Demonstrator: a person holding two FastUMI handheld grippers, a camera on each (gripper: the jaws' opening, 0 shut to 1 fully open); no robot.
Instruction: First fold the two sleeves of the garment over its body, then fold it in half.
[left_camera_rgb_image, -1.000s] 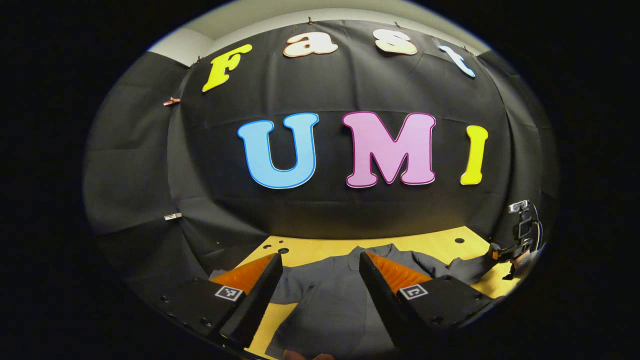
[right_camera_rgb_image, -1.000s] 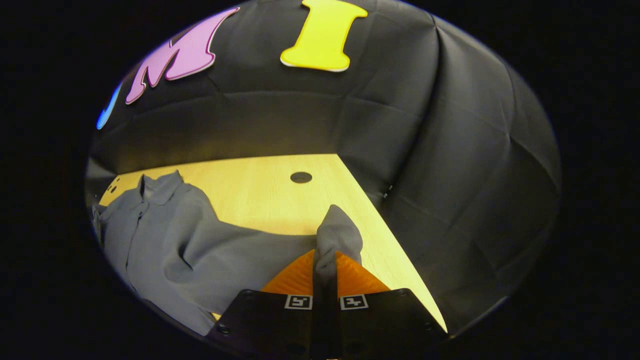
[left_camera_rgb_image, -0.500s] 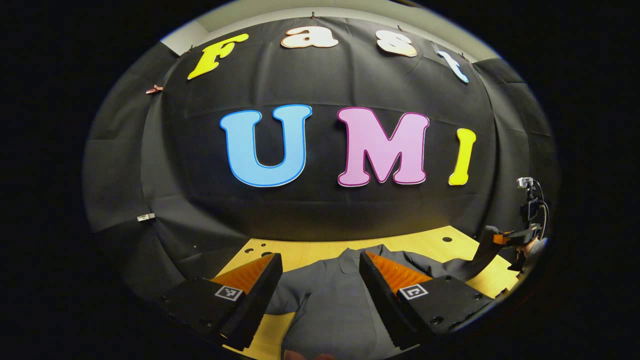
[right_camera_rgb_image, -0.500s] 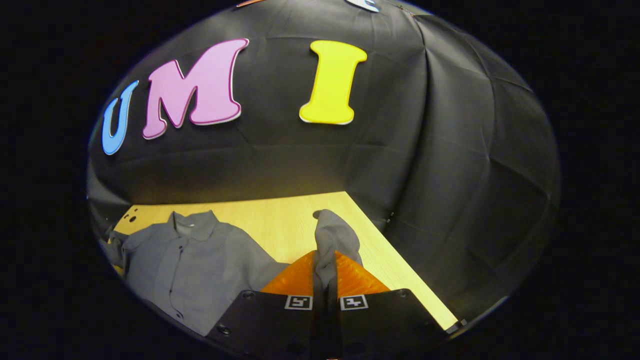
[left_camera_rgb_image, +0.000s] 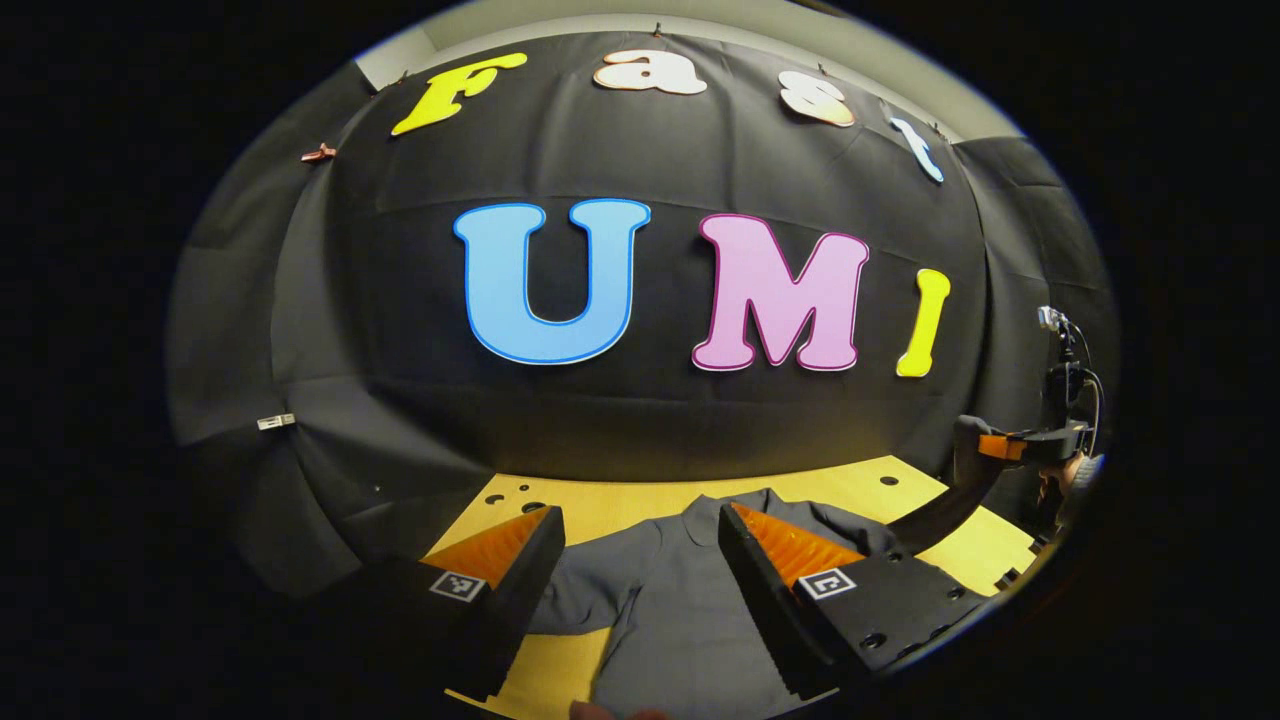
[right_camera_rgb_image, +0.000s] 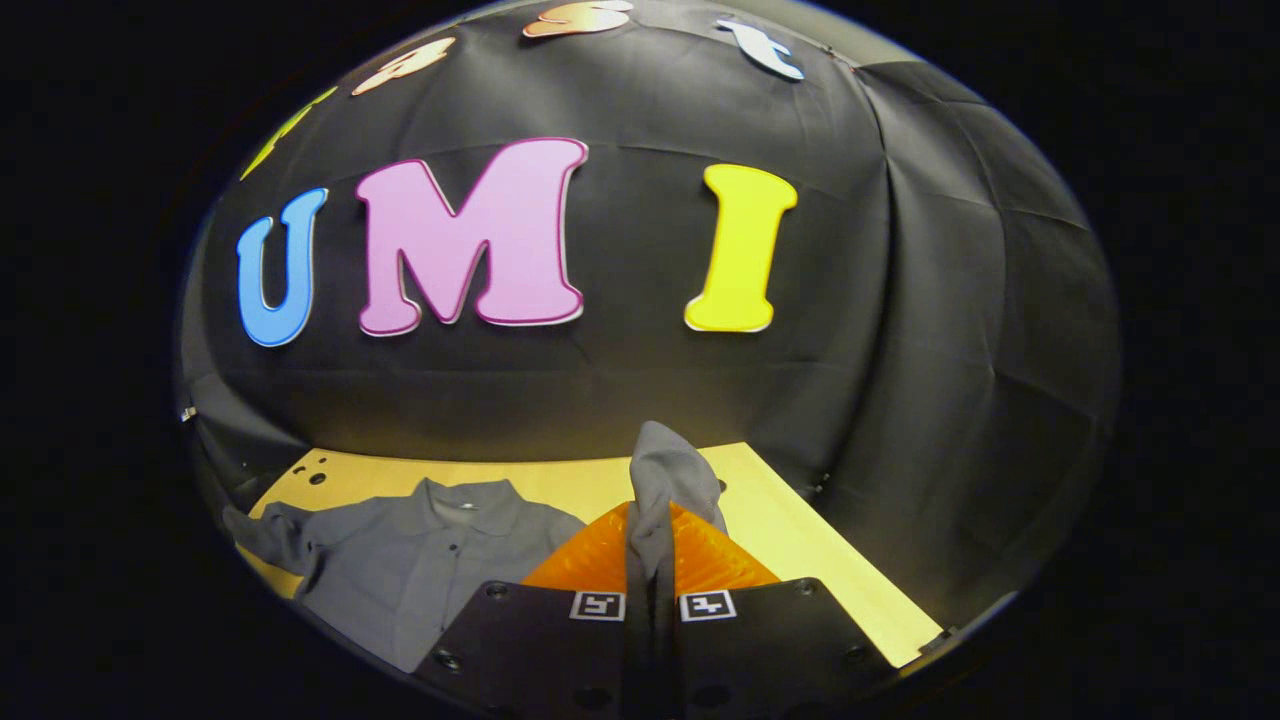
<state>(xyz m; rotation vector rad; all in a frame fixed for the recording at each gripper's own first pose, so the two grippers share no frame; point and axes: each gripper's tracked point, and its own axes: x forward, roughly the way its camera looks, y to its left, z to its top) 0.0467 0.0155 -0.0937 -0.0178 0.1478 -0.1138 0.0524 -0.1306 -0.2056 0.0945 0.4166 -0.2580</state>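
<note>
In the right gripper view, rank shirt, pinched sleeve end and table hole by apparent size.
1. Shirt.
2. Sleeve end, though nearness to the camera inflates it.
3. Table hole, far off and tiny.

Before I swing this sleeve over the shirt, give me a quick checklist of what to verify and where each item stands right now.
1. Right claw shut on the sleeve: ok, cloth is pinched between both fingers.
2. Sleeve lifted off the table: ok, in the left gripper view it hangs taut from the claw.
3. Shirt body lying flat, collar up: ok.
4. Left claw open, holding nothing: ok.
5. Left claw out of the fold's path: not ok, it hovers over the shirt body.
6. Other sleeve folded: not ok, it lies spread outward.
</note>
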